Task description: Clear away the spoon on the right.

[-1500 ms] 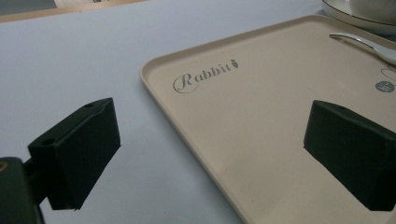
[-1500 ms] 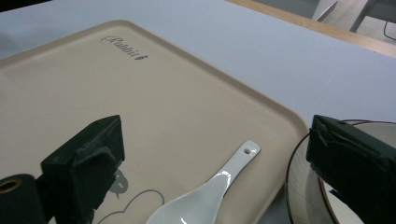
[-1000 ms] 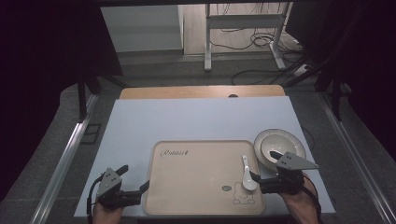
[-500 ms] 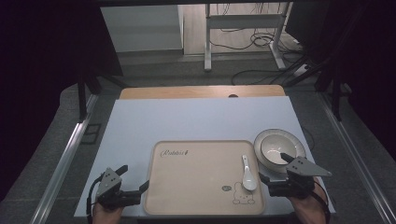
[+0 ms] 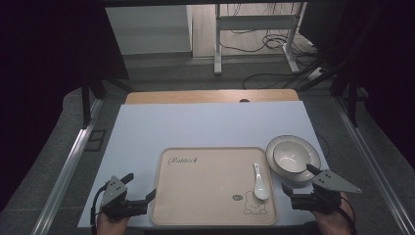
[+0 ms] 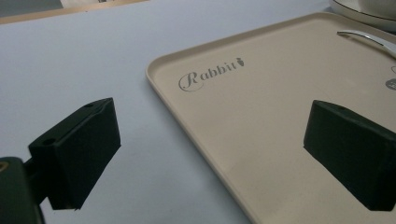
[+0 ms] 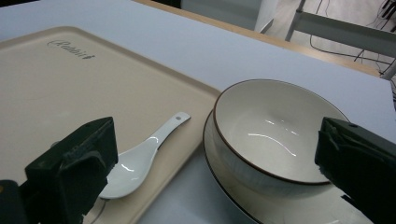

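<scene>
A beige tray (image 5: 205, 196) marked "Rabbit" lies near the table's front edge. A white spoon (image 5: 259, 182) rests on its right part, bowl end toward me. To the tray's right, a white bowl (image 5: 292, 155) sits on a plate (image 5: 274, 169). My right gripper (image 5: 297, 178) stands open just in front of the plate. Its view frames the bowl (image 7: 275, 135) and the spoon (image 7: 140, 158) between the jaws. My left gripper (image 5: 140, 185) is open at the tray's front left corner, straddling the tray edge (image 6: 196, 126) with nothing held.
The pale table top (image 5: 205, 127) stretches beyond the tray, with a wooden strip (image 5: 210, 96) at its far edge. Desk legs and cables (image 5: 264, 63) sit on the floor behind. Metal rails (image 5: 68, 166) run along both sides.
My right gripper has drawn back to the right, from over the tray's right edge by the spoon to in front of the plate. The left gripper has not moved.
</scene>
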`<state>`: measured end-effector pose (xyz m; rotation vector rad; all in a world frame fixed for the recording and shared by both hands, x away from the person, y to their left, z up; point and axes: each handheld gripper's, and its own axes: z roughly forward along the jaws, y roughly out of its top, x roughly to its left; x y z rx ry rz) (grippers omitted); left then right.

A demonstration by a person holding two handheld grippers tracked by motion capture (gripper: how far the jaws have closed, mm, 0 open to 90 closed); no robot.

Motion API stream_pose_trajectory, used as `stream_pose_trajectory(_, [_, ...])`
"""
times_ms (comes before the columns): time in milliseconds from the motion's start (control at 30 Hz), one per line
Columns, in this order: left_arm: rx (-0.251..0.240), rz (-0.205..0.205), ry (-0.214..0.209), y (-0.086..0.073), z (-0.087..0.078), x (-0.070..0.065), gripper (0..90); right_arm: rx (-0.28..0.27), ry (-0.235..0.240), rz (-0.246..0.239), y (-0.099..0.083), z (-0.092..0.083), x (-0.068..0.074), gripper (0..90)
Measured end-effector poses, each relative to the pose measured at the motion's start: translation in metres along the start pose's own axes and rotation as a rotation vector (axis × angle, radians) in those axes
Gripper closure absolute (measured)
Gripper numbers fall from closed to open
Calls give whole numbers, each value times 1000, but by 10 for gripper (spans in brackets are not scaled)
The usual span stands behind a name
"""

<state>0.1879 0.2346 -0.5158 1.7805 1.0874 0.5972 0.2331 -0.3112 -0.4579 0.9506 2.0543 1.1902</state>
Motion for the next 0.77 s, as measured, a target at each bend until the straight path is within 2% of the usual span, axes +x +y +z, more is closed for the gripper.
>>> stream_pose_trajectory(367, [1,0,3,0,0,0,36,14,-24,49,-21,-3,-11,0])
stream_pose_trajectory(767, [3,5,1,0,1,0,37,34,-56,83,-30,0,-20,0])
